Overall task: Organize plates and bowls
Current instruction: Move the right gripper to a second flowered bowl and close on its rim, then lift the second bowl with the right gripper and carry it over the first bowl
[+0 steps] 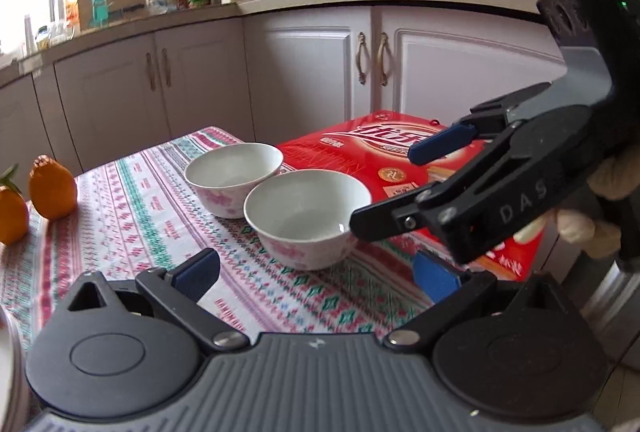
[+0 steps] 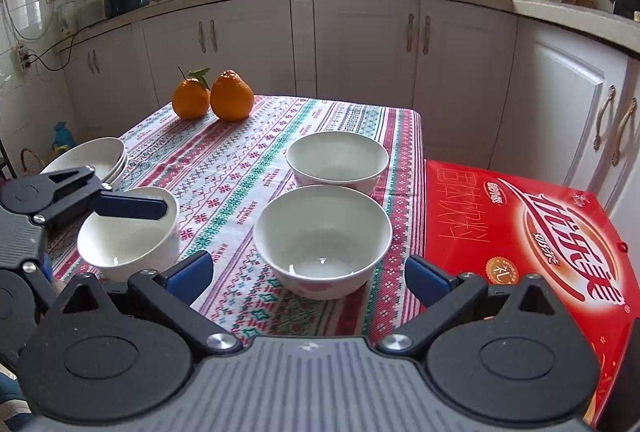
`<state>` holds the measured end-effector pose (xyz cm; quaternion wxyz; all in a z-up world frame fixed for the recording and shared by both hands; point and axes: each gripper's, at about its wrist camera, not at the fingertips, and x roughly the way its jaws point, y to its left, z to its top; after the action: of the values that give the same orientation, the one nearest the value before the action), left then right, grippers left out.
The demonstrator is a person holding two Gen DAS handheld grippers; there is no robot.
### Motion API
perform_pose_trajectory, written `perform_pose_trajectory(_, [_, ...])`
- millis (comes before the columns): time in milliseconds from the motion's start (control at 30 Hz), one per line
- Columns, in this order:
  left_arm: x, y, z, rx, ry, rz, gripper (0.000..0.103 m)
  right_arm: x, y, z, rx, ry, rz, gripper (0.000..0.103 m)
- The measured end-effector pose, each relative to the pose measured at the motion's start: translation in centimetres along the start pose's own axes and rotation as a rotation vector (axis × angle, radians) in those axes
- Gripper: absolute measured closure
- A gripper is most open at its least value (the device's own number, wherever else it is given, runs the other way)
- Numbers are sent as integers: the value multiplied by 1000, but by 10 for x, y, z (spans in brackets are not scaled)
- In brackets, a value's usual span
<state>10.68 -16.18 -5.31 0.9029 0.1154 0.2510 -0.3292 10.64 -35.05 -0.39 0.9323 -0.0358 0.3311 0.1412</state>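
On the patterned tablecloth (image 2: 240, 168), two bowls (image 2: 323, 232) (image 2: 337, 158) are sitting side by side; right gripper (image 2: 308, 272), spread wide, is facing them, left gripper (image 1: 316, 268) likewise gaping.

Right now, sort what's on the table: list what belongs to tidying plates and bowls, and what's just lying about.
For the job:
near bowl
far bowl
left bowl, with the left tongs at its rim
stacked plates

Lying about:
two oranges
red box
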Motion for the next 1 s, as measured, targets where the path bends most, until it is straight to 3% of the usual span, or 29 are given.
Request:
perform_pose_trajectory(133, [21,-1,5,-22,31,38,1,13,-12,8,8,20,28,0])
perform_pose_trajectory(367, [48,1,11,-61,75,24,4,43,-35,21,31,72,68,3])
perform_pose_trajectory(533, [60,3,11,-86,100,18,5,61,-46,26,51,109,116,12])
perform_pose_trajectory(800, [69,4,11,-104,118,10,17,83,-54,34,64,140,166,29])
perform_pose_trajectory(1000, [74,5,11,-113,131,15,18,92,-59,41,57,162,193,33])
